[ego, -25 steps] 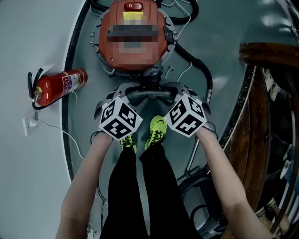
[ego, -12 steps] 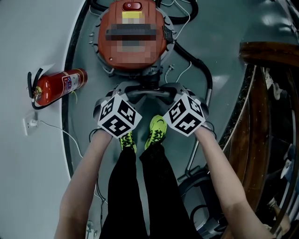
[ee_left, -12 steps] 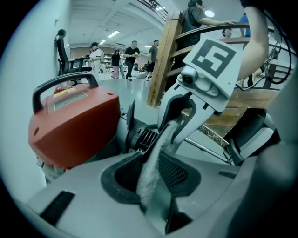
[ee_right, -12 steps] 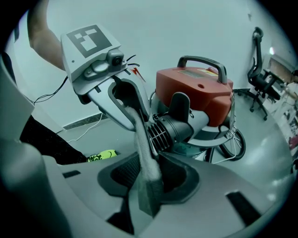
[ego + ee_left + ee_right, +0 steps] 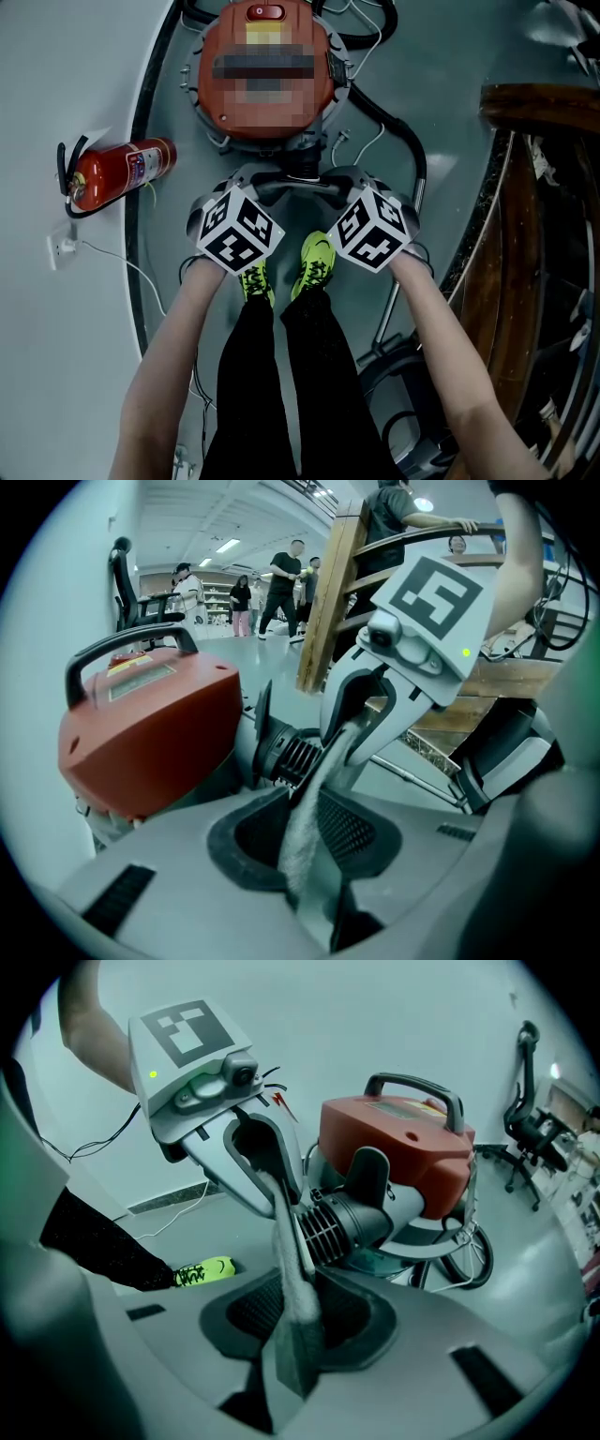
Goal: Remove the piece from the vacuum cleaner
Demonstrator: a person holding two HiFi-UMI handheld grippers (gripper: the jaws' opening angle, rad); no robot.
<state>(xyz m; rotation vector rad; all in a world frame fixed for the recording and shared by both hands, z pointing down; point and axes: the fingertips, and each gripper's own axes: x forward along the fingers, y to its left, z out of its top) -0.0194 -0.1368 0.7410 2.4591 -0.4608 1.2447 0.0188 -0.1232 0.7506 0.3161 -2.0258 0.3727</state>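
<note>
From the head view the red vacuum cleaner (image 5: 265, 70) stands on the floor ahead of the person's yellow-green shoes (image 5: 317, 261), with a fire extinguisher (image 5: 122, 173) lying to its left. The left hand-held gripper (image 5: 281, 180) and the right hand-held gripper (image 5: 323, 178) meet at its near side, but that view hides what they meet on. The gripper views show it: a black ribbed coupling (image 5: 291, 757) plugged into the cleaner's body, low beneath the red lid. Only the left gripper view shows people (image 5: 281, 583) standing far off behind a leaning wooden plank (image 5: 328, 602); only the right gripper view shows an office chair (image 5: 530, 1119). Each hand-held gripper's jaws have just been closing and now leave only a slit. Their tips lie against the ribbed coupling from opposite sides; whether the pads press it, I cannot tell.
</note>
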